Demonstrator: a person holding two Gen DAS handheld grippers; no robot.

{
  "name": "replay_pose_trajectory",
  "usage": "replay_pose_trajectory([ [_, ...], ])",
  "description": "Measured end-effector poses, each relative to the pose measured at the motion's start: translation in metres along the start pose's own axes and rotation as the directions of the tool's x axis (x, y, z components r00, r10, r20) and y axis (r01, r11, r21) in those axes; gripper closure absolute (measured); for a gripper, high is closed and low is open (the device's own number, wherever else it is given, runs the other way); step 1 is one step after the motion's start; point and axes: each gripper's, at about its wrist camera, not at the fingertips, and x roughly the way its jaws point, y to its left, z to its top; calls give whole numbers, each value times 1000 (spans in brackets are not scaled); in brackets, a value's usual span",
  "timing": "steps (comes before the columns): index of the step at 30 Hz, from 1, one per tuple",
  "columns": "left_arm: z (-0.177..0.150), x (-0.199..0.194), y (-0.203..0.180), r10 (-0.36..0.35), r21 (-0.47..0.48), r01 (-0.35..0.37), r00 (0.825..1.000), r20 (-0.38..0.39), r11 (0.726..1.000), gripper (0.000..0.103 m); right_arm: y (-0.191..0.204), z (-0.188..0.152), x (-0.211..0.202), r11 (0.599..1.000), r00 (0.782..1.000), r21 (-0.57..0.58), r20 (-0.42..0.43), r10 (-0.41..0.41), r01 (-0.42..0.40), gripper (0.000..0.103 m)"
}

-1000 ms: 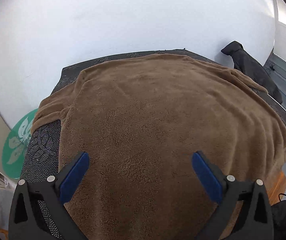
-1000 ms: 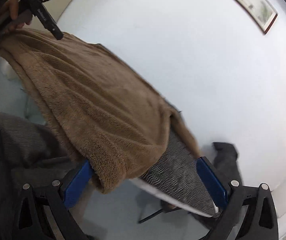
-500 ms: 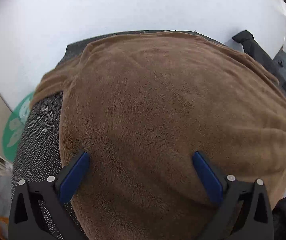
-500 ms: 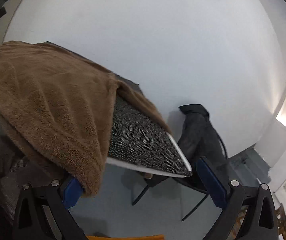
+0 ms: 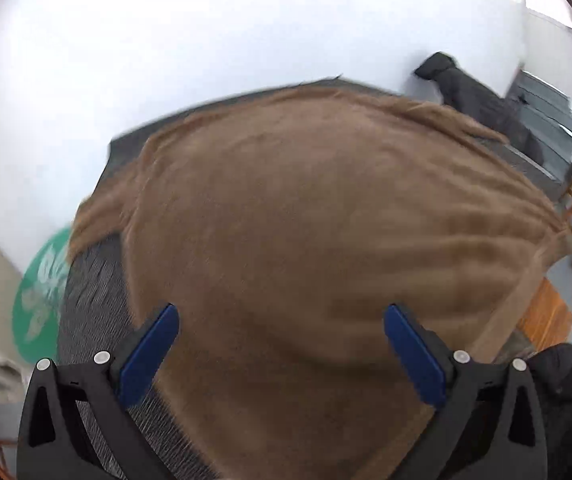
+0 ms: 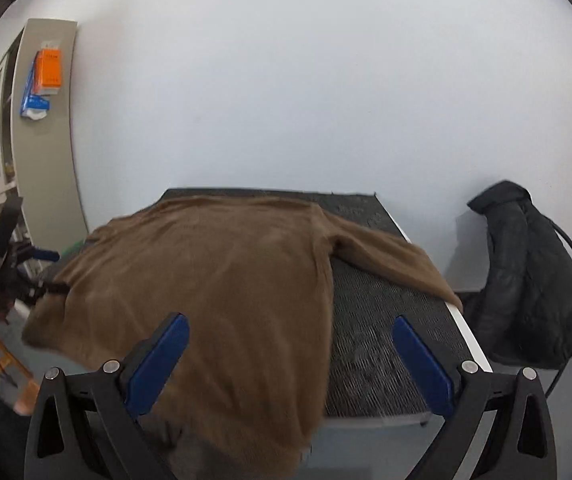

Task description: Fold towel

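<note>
Closest to me, the right tool [image 6: 289, 354] hangs with its blue-padded fingers [image 6: 158, 360] spread apart, nothing between them. The left tool [image 5: 282, 346] is spread the same way above the cloth. Beneath both lies the fluffy brown towel [image 6: 214, 280], draped over the dark patterned tabletop [image 6: 381, 344], its near edge spilling off the front. Farther back, a black jacket [image 6: 525, 272] slumps against the white wall [image 6: 305, 80].
</note>
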Motion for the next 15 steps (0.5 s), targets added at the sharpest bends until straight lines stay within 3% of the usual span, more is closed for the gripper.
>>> replay_pose_trajectory([
  [2, 2, 6, -17, -26, 68, 25, 1000, 7, 997, 0, -4, 16, 1, 997, 998, 54, 10, 56, -57, 0],
  [5, -9, 23, -34, -19, 159, 24, 999, -34, 987, 0, 34, 20, 44, 995, 992, -29, -82, 92, -95, 0],
  [8, -26, 27, -21, -77, 70, 82, 995, -63, 994, 0, 56, 4, 79, 990, 978, -94, -193, 83, -102, 0],
  [11, -46, 27, -1, -150, -55, 146, 987, -66, 988, 0, 61, -28, 92, 987, 946, -100, -312, 87, -124, 0],
  [12, -54, 21, 3, -162, -69, 159, 986, -35, 985, 0, 51, -34, 85, 988, 948, -40, -291, 133, -151, 0],
  [15, -67, 11, 3, -160, -40, 159, 987, -13, 986, 0, 43, -47, 67, 984, 951, -55, -271, 147, -168, 0],
])
